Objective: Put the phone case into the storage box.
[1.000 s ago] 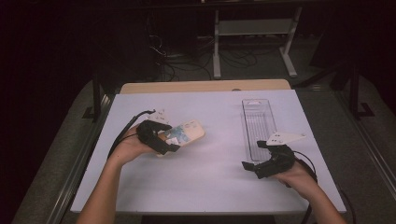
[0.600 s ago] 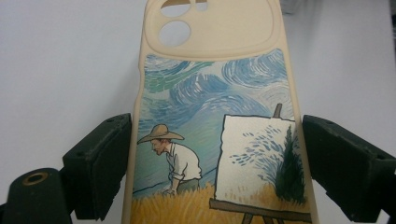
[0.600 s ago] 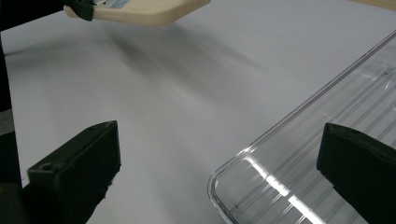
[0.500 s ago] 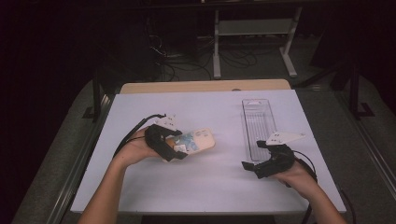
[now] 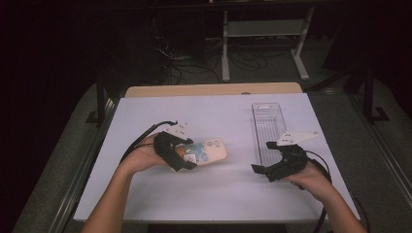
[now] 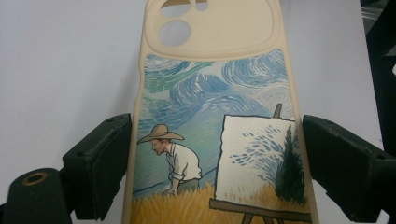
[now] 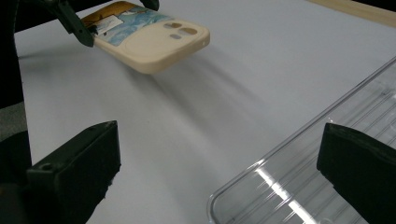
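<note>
grip: my left gripper (image 5: 187,156) pinches the phone case (image 5: 208,151) by its 2 long edges, clear of the table (image 5: 145,111) | right gripper (image 5: 258,170) spread, empty, beside the clear tray (image 5: 266,114) | do: carry level, lower camera end into tray first | unclear: case's lower end cut off; pad contact hard to judge

The high view looks forward and down on the whole white table top (image 5: 233,194). The left gripper view faces very closely the cream phone case with a painted picture (image 6: 219,126). The right gripper view looks low across the table; it shares this case (image 7: 149,39) and the clear plastic tray (image 7: 327,163) with the high view
</note>
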`<control>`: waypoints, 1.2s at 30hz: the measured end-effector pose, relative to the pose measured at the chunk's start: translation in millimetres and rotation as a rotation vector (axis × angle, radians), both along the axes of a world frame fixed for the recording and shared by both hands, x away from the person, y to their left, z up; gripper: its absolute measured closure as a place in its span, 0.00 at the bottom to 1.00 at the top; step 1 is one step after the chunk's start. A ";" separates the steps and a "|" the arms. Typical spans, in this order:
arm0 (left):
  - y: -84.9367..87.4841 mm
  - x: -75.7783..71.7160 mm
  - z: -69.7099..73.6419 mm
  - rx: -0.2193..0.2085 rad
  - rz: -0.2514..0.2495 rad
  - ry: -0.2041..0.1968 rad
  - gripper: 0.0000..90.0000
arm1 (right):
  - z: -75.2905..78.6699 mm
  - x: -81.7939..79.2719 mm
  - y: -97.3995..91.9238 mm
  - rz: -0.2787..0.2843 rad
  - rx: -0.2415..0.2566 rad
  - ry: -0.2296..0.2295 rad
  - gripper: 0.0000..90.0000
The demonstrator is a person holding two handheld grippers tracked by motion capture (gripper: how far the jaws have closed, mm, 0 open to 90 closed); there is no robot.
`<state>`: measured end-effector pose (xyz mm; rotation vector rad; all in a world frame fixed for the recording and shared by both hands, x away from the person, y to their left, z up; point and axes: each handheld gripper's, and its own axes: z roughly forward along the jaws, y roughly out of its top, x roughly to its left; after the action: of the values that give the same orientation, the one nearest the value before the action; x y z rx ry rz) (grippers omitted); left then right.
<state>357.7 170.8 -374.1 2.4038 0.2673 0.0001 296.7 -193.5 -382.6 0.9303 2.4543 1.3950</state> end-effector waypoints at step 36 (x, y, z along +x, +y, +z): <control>1.3 0.3 3.2 -0.016 -0.057 -0.013 0.13 | 34.1 68.4 30.6 0.209 -0.019 0.000 0.00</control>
<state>357.9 172.1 -370.9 2.3942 0.1916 -0.0120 365.1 -162.9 -348.5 0.6860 2.6233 1.4297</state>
